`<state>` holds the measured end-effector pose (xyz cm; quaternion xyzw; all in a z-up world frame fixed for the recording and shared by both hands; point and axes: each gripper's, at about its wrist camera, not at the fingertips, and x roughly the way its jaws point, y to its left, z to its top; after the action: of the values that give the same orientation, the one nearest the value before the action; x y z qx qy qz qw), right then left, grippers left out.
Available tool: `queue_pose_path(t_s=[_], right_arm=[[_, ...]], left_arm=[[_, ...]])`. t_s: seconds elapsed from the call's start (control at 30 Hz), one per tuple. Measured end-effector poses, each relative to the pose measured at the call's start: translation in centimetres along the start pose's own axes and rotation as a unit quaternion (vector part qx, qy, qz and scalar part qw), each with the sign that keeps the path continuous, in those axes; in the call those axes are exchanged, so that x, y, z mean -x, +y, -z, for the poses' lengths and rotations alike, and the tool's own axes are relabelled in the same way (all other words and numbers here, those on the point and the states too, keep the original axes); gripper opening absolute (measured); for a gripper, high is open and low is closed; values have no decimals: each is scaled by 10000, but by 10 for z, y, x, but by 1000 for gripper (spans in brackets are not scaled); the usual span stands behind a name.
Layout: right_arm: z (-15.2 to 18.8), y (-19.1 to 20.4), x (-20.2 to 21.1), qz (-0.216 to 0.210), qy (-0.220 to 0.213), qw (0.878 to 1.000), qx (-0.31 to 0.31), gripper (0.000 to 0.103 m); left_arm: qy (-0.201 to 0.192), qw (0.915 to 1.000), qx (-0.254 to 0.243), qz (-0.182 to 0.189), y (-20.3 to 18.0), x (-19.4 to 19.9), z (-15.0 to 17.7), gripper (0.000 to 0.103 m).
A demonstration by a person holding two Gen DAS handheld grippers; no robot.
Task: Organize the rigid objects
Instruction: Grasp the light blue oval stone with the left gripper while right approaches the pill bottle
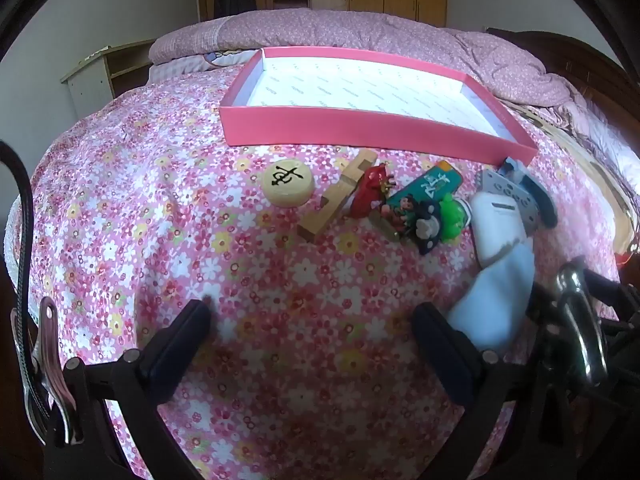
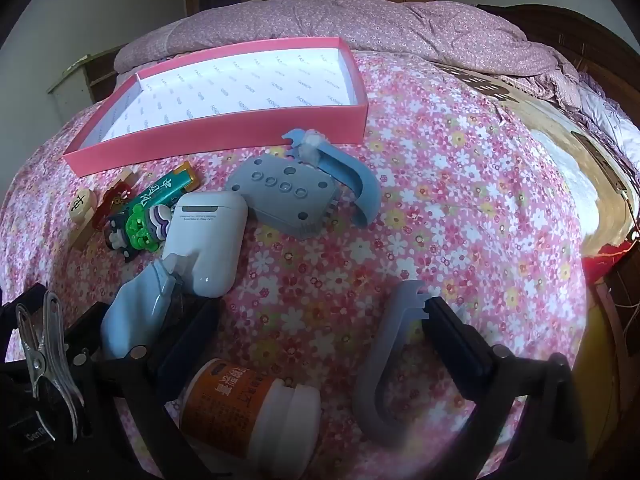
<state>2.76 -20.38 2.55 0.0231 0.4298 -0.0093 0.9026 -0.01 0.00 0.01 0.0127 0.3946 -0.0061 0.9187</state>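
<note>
The left tongs [image 1: 312, 344] hang released above the flowered bedsheet [image 1: 140, 208], fingers spread wide with nothing between them. Ahead of them lies a row of small things: a round wooden chess piece [image 1: 288, 183] with a black character on top, a notched wooden block [image 1: 338, 200] just right of it, a red figurine [image 1: 370, 192] touching the block, then a green fridge magnet [image 1: 430, 190] leaning over a cluster of cartoon charms [image 1: 434, 220]. Beyond the row stands the pink box [image 1: 360, 128], shallow, white inside.

The right tongs [image 2: 320, 328] are also released, wide apart over the sheet. A grey C-shaped plastic piece [image 2: 378, 364] lies against the inner side of the right finger. An orange bottle with a white cap [image 2: 244, 404] lies on its side near the left finger. Ahead and to the left sits a white earbud case [image 2: 210, 236], with a pale blue sock [image 2: 132, 316] beside it. Farther ahead, a grey perforated block [image 2: 286, 200] touches a blue curved hook [image 2: 352, 184], close to the box's near wall.
</note>
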Motion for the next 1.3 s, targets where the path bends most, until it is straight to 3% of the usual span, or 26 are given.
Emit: queue_pose_path(t_s=[0.63,0.77,0.87,1.13,1.3], right_arm=[[0,0,1,-9,3,10000,10,103],[0,0,-2,-152,52,9999,-4,102],[-3,-6,4,-400,59,9992,41,96],[-13,-6,35,-1085,36,9918,681,95],[-4,-2,58,-1189,-47,9838,1338,95]], left_arm=[[51,9999,-71,86,2,2,-3,103],[45,9997,-135,174,10,11,-5,101],[-16,9998,-67,161,22,22,-6,100],[6,9987,0,507,33,40,-3,99],[-29,9963,-235,823,18,49,-2,99]])
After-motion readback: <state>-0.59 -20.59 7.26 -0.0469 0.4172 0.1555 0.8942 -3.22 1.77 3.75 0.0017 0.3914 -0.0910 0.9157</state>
